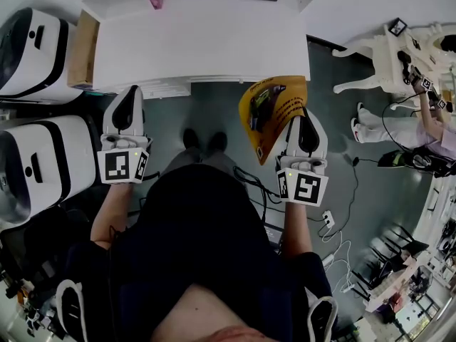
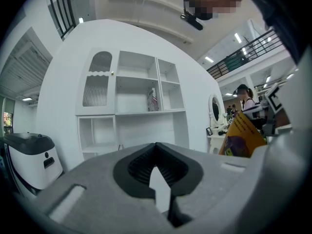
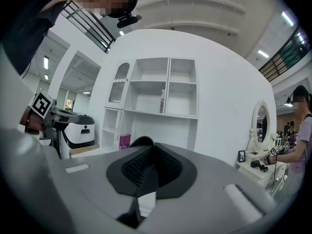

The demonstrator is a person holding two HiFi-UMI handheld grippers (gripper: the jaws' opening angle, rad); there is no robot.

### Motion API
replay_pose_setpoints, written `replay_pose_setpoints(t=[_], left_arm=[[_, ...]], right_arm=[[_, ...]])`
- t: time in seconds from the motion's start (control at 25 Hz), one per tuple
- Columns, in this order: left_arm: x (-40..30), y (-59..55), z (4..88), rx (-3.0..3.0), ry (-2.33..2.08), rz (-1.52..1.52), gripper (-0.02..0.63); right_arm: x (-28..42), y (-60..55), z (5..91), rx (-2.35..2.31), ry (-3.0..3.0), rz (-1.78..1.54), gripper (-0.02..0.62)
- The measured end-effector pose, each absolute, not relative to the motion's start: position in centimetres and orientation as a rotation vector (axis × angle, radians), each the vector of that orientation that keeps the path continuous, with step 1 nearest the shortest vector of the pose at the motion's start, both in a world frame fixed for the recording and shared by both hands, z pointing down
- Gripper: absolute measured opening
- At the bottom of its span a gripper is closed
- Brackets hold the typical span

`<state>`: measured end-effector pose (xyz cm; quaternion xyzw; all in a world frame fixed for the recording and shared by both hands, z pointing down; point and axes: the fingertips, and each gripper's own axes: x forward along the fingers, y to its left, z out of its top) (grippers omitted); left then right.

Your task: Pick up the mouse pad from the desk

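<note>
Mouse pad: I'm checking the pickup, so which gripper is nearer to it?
Right. The right gripper is shut on the mouse pad, touching it. The left gripper is well off to the pad's left, apart from it.

The left gripper (image 1: pixel 129 95) and the right gripper (image 1: pixel 305 120) are pale grey shells. Each has a black oval inset (image 1: pixel 122 112) on top and ribbed black pads (image 2: pixel 139 167). Each also carries a cube (image 1: pixel 122 166) of black-and-white square markers with a small green light (image 1: pixel 135 153). The person wears dark clothes (image 1: pixel 206 219) and black shoes (image 1: pixel 203 141).
</note>
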<state>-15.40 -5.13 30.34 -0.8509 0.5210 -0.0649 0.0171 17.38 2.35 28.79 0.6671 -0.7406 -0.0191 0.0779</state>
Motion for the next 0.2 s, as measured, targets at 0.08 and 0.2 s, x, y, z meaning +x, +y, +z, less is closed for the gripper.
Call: replay_pose_setpoints(t=[0.08,0.2], left_arm=[[-15.38,-5.06,30.39,-2.648,1.618,-0.203,-0.002],[-15.36,-5.06,30.44,-2.651,1.619,-0.206,-0.002]], right_arm=[[17.33,2.37,28.88,1.993,-2.214,-0.059,0.005],[17.25,2.32,29.01,1.988,-2.211,-0.058,0.005]])
